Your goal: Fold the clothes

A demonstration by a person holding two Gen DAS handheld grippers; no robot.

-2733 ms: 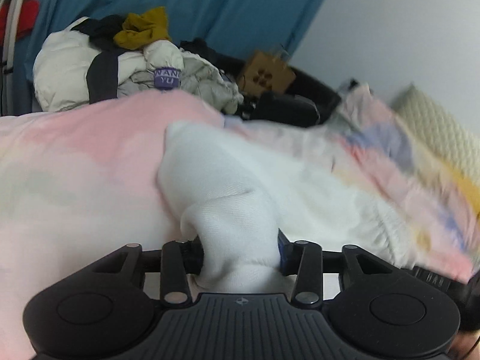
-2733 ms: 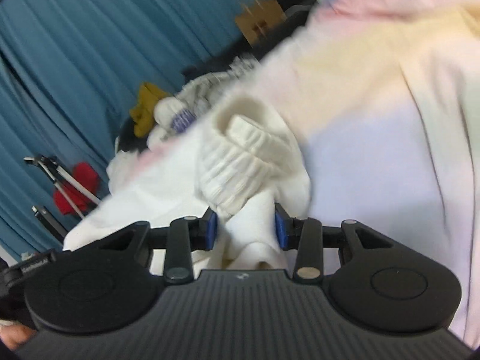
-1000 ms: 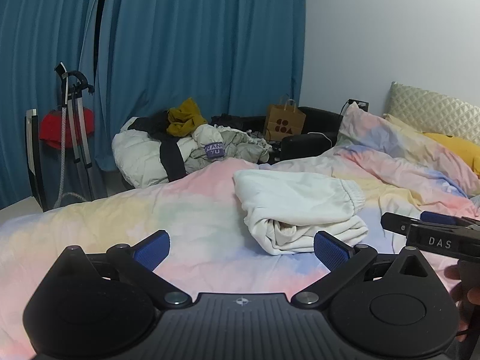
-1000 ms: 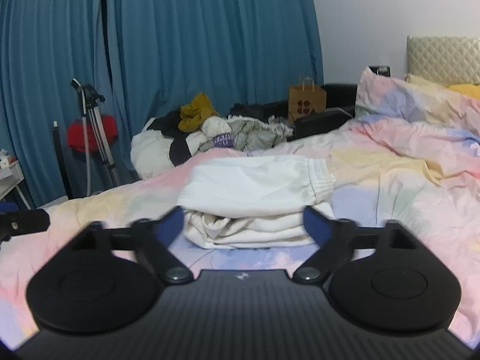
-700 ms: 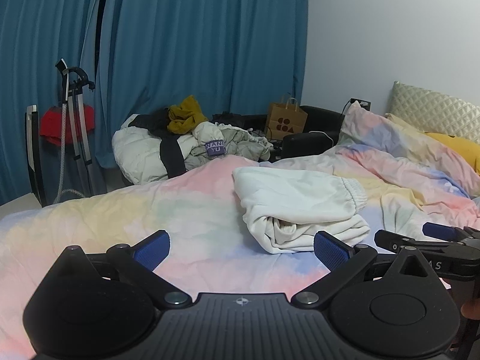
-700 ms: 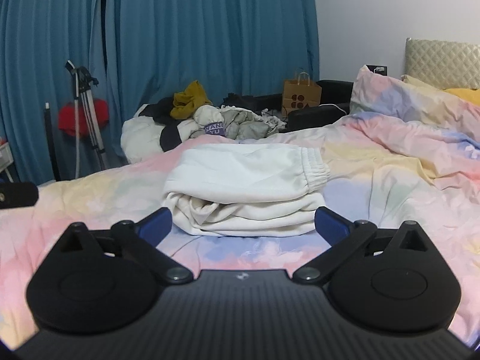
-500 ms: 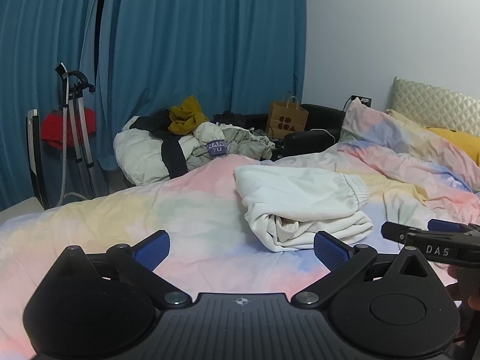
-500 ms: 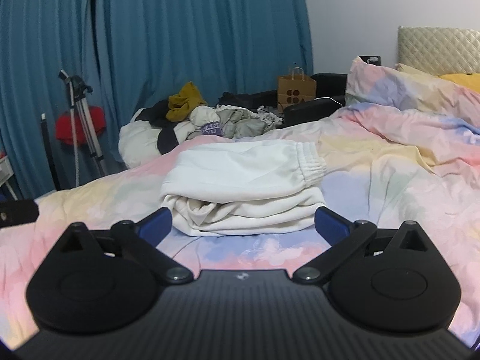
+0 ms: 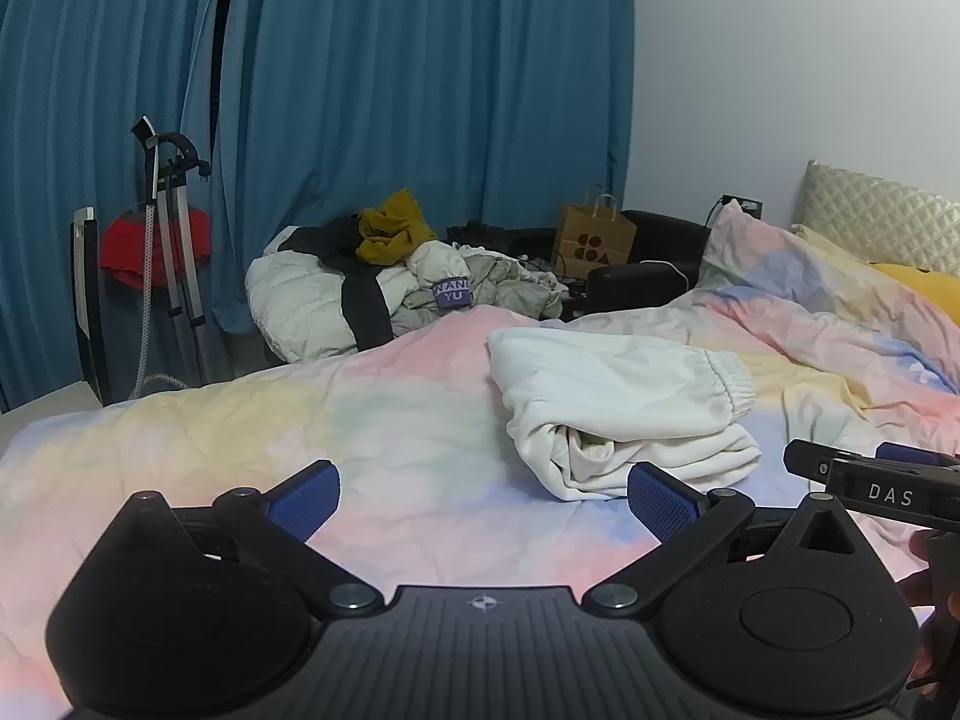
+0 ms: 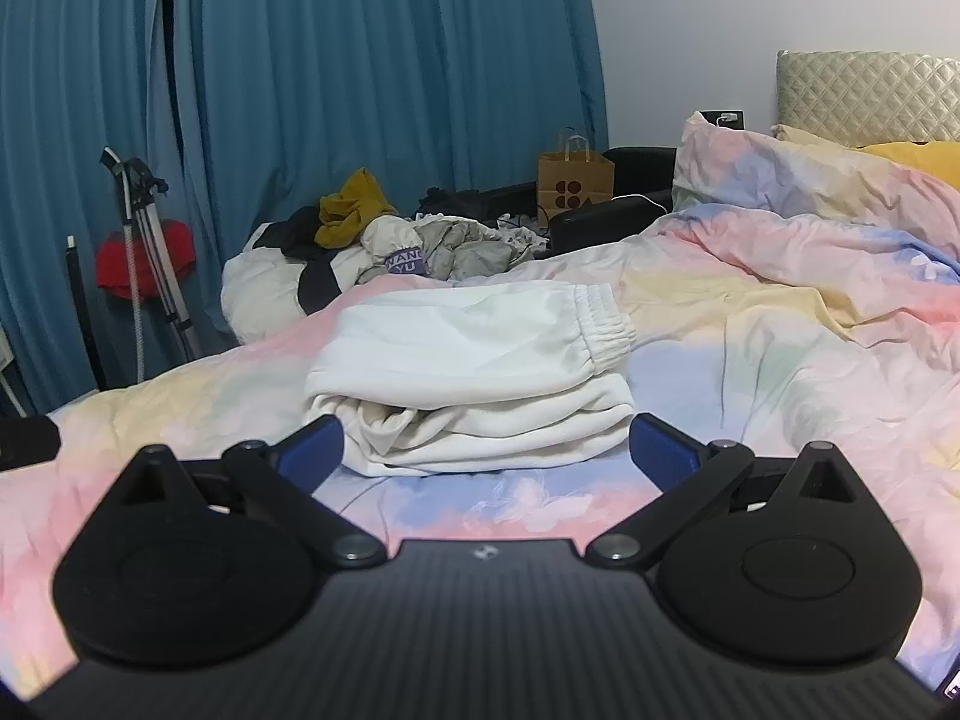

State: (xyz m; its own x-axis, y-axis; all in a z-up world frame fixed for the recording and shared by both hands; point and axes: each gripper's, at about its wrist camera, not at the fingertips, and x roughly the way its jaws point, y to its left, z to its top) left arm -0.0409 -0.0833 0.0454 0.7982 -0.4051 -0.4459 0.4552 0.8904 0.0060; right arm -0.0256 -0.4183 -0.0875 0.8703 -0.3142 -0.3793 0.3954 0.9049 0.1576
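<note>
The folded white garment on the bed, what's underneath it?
The white garment lies on the pastel duvet. What the duvet hides beneath it can't be seen.

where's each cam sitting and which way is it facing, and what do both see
Left wrist: on the left gripper, facing across the bed toward the blue curtains; its open fingers, the right gripper and a hand show.
Right wrist: on the right gripper, facing the same way; only its open fingers show.
Shared: folded white garment, clothes pile, paper bag.
</note>
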